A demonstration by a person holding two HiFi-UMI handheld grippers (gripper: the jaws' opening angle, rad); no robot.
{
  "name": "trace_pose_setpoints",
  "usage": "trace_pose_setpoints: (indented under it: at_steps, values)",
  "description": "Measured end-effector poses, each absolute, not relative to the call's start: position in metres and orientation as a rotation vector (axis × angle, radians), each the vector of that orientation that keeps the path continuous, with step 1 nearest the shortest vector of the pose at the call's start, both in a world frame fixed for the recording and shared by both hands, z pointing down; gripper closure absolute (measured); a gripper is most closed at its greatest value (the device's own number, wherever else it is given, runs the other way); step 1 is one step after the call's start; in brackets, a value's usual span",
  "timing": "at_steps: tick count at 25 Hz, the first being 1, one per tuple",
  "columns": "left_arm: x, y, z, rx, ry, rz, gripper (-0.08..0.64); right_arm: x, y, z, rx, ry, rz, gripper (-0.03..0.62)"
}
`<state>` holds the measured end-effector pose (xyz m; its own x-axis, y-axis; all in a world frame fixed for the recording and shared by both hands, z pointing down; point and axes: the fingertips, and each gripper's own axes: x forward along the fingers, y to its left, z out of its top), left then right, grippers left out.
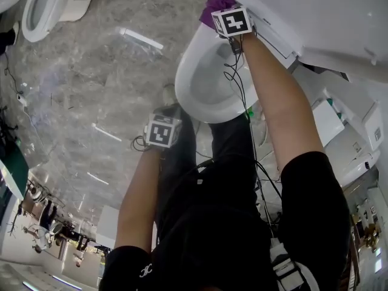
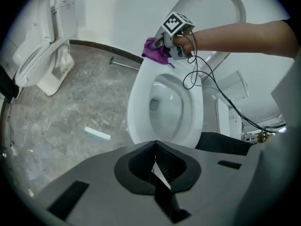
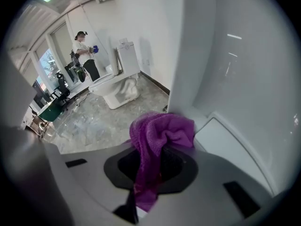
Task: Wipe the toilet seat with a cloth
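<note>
A white toilet stands with its lid (image 1: 315, 17) raised and its seat rim (image 2: 137, 95) around the open bowl (image 1: 209, 80). My right gripper (image 3: 150, 173) is shut on a purple cloth (image 3: 157, 135), which bunches out past the jaws. The cloth (image 2: 155, 52) rests at the far end of the seat, by the hinge and the foot of the lid. In the head view the right gripper (image 1: 223, 12) is at the top with the cloth (image 1: 217, 3) beyond it. My left gripper (image 2: 155, 166) is shut and empty, hanging near the bowl's front, apart from it; its marker cube (image 1: 162, 131) shows mid-frame.
A second white toilet (image 2: 40, 55) stands at the far left on the grey marble floor. A white strip (image 2: 97, 133) lies on the floor left of the bowl. Black cables (image 2: 197, 74) hang from the right gripper. A person (image 3: 84, 53) stands far off by the windows.
</note>
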<state>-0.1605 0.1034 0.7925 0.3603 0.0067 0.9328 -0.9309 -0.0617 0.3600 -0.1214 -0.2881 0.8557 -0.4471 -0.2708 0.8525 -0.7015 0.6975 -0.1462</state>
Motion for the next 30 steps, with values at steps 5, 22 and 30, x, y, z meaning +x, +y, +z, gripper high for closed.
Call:
trace_pose_setpoints:
  at_steps: [5,22,30]
  values:
    - [-0.141,0.094,0.791,1.427,-0.883,1.000,0.551,-0.118,-0.270,0.856,0.783,-2.078,0.664,0.529]
    - [-0.104,0.089,0.776,1.431,-0.888,1.045,0.551,-0.067,-0.191,0.866,0.424,-2.032,0.131,0.529]
    - [-0.069,0.068,0.766,1.518,-0.878,1.008,0.551,-0.004,-0.184,0.874,0.458,-1.897,0.146,0.529]
